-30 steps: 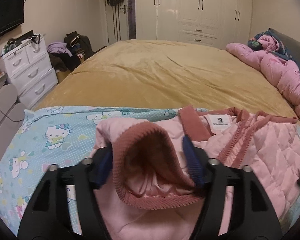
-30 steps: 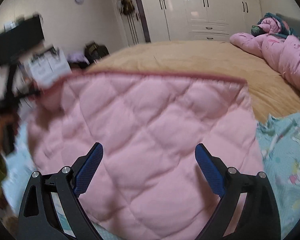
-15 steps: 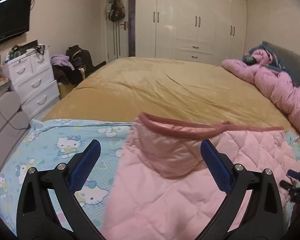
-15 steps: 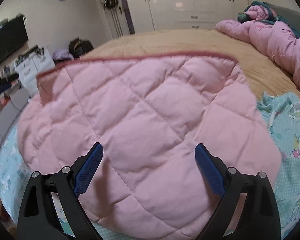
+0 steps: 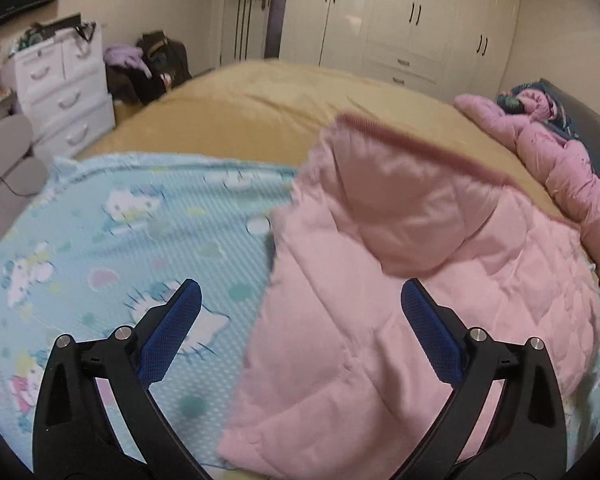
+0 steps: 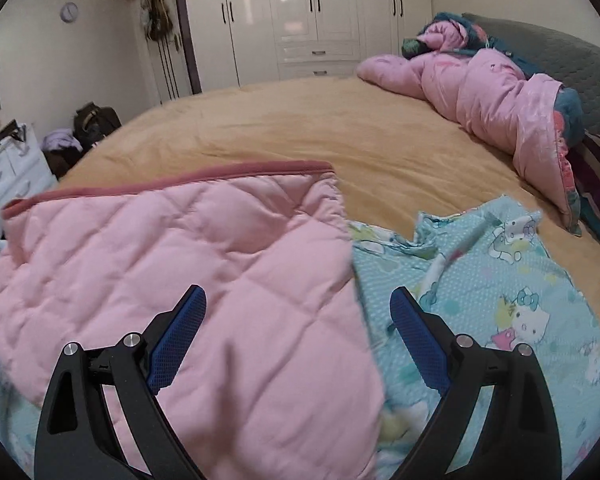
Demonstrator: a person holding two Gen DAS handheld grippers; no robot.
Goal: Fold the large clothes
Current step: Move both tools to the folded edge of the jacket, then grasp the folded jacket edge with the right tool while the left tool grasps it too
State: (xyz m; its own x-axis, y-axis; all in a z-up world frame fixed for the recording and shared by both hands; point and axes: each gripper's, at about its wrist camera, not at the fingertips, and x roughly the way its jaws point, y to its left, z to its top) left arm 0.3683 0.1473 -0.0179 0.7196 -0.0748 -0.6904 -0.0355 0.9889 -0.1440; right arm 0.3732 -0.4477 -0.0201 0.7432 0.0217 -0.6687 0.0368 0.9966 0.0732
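Note:
A pink quilted jacket point(image 5: 400, 280) with a dark pink ribbed hem lies folded on a light blue Hello Kitty sheet point(image 5: 120, 240) spread over the bed. It also shows in the right wrist view point(image 6: 180, 272), on the same sheet point(image 6: 500, 280). My left gripper point(image 5: 300, 332) is open and empty above the jacket's left edge. My right gripper point(image 6: 296, 336) is open and empty above the jacket's right edge. Neither gripper touches the fabric.
A tan bedspread point(image 6: 320, 128) covers the bed beyond the sheet. A pink duvet point(image 6: 480, 92) is heaped by the grey headboard point(image 6: 560, 68). White drawers point(image 5: 64, 88) and bags point(image 5: 156, 64) stand left of the bed. White wardrobes point(image 6: 300, 20) line the far wall.
My left gripper let go of the ribbed cuff and opened. The jacket dropped flat, folded over. Both grippers pulled back and apart, left swinging left, right swinging right.

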